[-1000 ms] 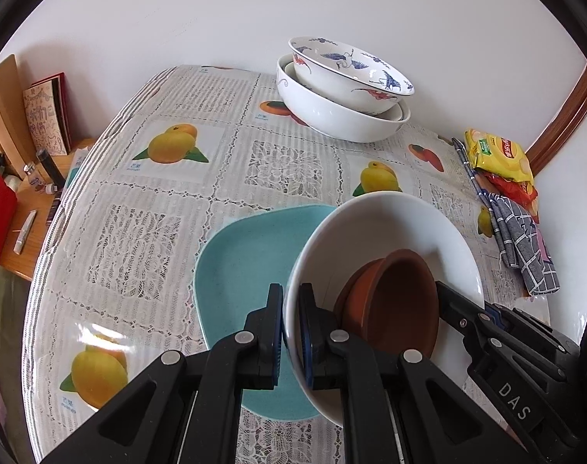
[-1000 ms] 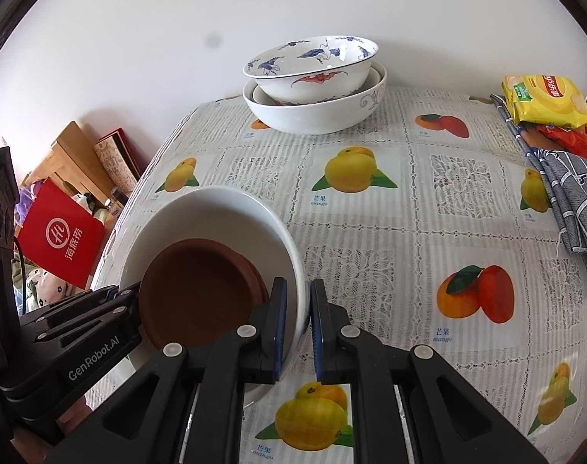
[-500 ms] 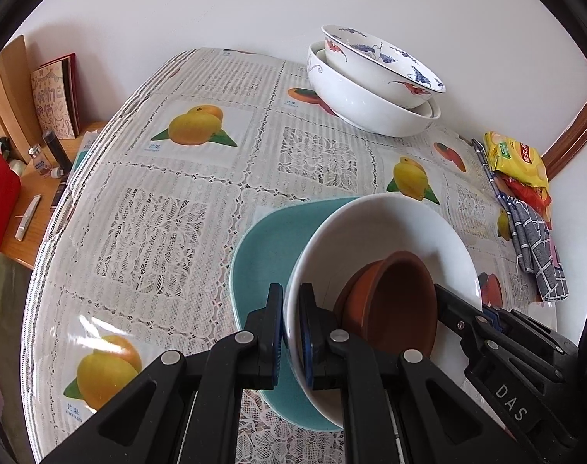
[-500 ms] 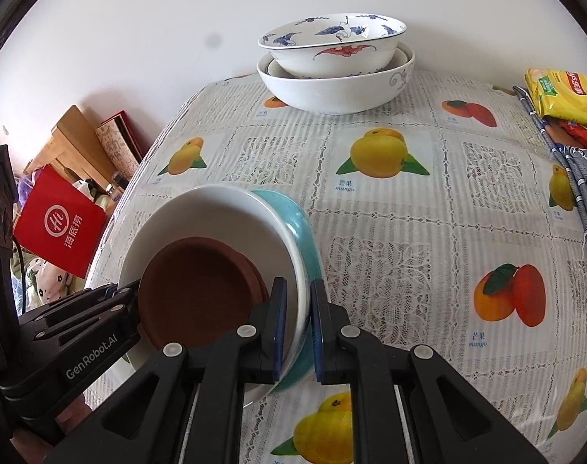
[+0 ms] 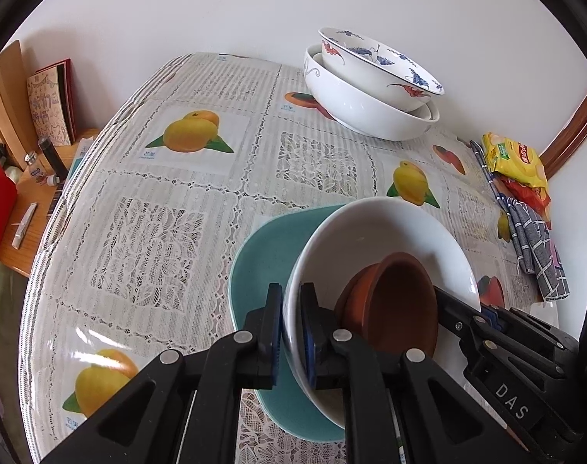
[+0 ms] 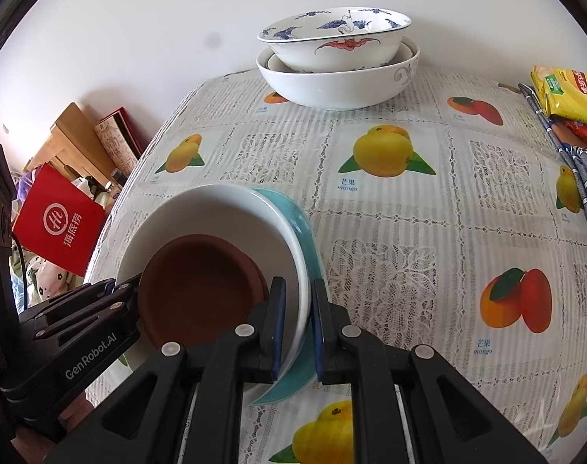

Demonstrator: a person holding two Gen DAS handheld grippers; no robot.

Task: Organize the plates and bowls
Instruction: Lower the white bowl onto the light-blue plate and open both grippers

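Fingers of the left gripper [image 5: 291, 332] and right gripper [image 6: 295, 328] clamp opposite rims of the white bowl [image 5: 386, 232], near the surface's [image 6: 390, 232] front edge. It holds a brown dish [image 6: 200, 286] and hides most of the teal plate [image 5: 262, 255] beneath; contact between them is unclear.

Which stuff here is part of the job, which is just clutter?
Job:
white bowl, held by left gripper and right gripper
brown bowl inside it
teal plate beneath
stacked bowls

Clutter:
snack packets
cloth
red bag
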